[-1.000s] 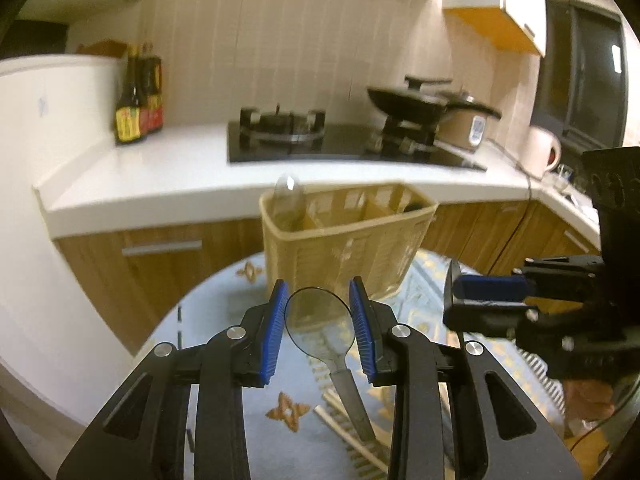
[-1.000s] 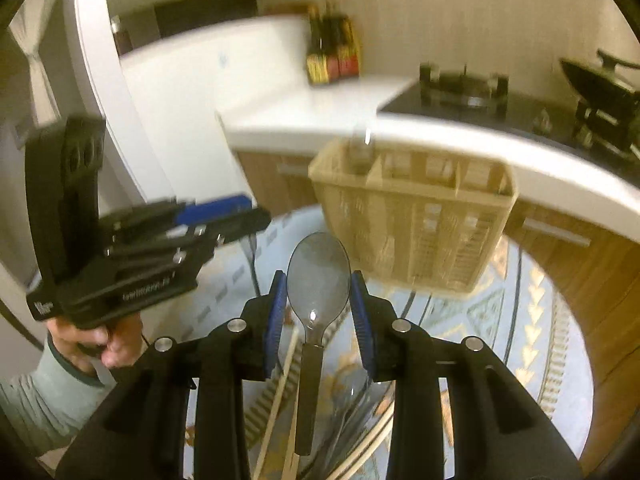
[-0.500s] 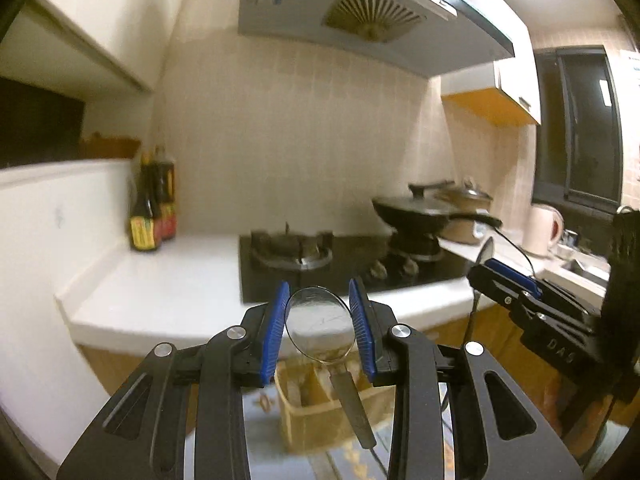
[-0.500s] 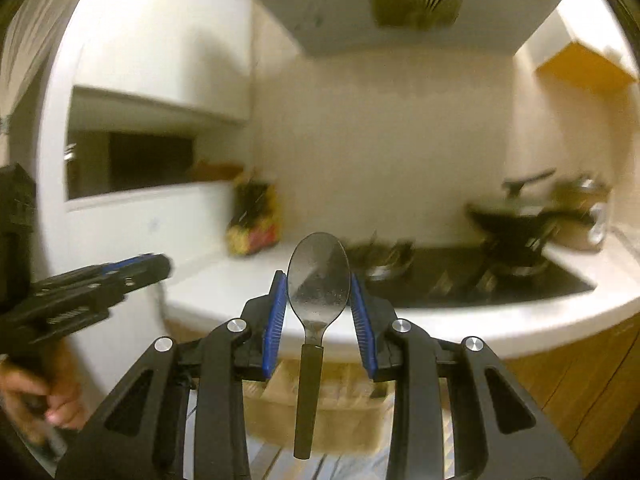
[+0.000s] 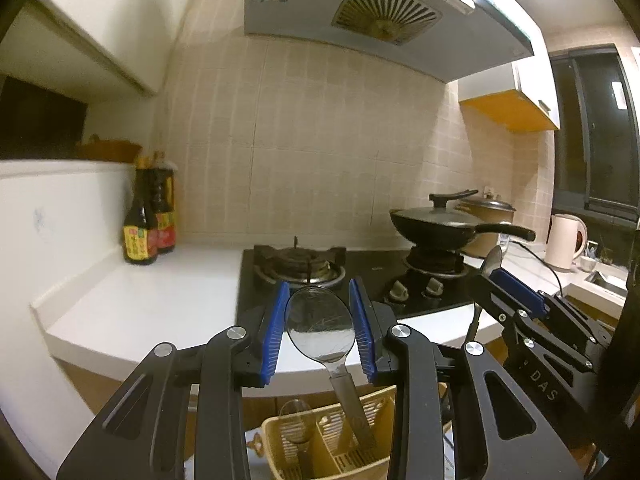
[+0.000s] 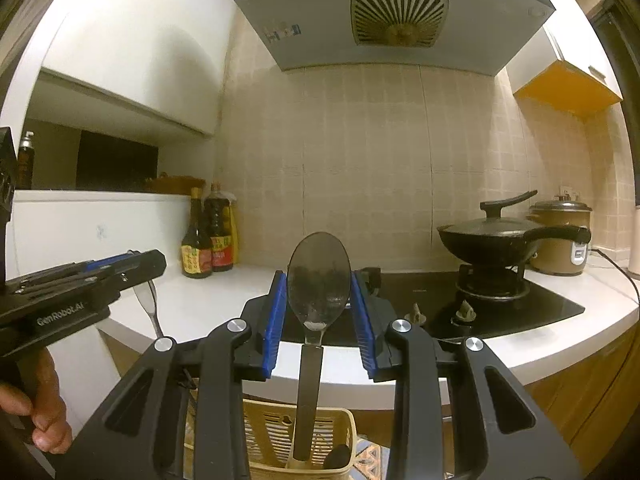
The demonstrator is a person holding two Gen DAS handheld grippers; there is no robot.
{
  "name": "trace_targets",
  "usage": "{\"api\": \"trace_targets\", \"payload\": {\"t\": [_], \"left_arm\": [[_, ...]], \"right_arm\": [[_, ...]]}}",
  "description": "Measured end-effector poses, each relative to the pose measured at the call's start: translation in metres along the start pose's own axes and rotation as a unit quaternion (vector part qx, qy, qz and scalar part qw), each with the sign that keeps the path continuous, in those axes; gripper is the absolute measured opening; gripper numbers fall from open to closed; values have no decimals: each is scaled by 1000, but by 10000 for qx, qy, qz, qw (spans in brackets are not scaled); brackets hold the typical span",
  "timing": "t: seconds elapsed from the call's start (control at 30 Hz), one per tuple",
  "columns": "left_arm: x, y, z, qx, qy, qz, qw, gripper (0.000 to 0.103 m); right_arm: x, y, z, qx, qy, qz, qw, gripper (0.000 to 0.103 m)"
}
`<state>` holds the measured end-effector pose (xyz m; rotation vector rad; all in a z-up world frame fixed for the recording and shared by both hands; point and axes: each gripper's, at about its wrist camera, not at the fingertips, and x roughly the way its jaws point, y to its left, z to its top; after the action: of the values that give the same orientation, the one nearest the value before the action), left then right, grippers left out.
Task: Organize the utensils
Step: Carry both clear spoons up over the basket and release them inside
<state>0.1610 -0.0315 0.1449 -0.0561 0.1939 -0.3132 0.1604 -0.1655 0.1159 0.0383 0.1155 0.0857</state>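
Note:
My left gripper [image 5: 319,322] is shut on the bowl of a steel spoon [image 5: 320,324], whose handle hangs down toward a beige slotted utensil basket [image 5: 332,440] below. A spoon [image 5: 296,420] stands in one compartment of that basket. My right gripper [image 6: 319,304] is shut on the bowl of a darker spoon [image 6: 318,280]; its handle points down into the basket [image 6: 296,436]. Each gripper shows in the other's view: the right gripper [image 5: 508,292] at the right with its spoon, the left gripper [image 6: 100,276] at the left, held by a hand [image 6: 36,412].
A white counter [image 5: 152,300] runs behind, with a gas hob [image 5: 300,264], a lidded black pan [image 5: 440,224], sauce bottles [image 5: 146,224], a rice cooker [image 6: 560,232] and a kettle [image 5: 564,240]. A range hood [image 6: 384,12] hangs overhead.
Both grippers rose and tilted up with their spoons; the basket slid from mid-frame to the bottom edge, and the patterned table dropped almost out of view.

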Motion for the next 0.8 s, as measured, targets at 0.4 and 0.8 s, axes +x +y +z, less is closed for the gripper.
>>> {"api": "trace_targets", "payload": {"t": [0.4, 0.8], "left_arm": [[19, 1, -32, 104, 278, -32, 9996, 30], [-1, -4, -40, 199, 727, -390, 9964, 38]], "right_arm": [[18, -8, -27, 150, 331, 12, 9993, 30], [-3, -21, -40, 526, 1081, 348, 9921, 50]]}}
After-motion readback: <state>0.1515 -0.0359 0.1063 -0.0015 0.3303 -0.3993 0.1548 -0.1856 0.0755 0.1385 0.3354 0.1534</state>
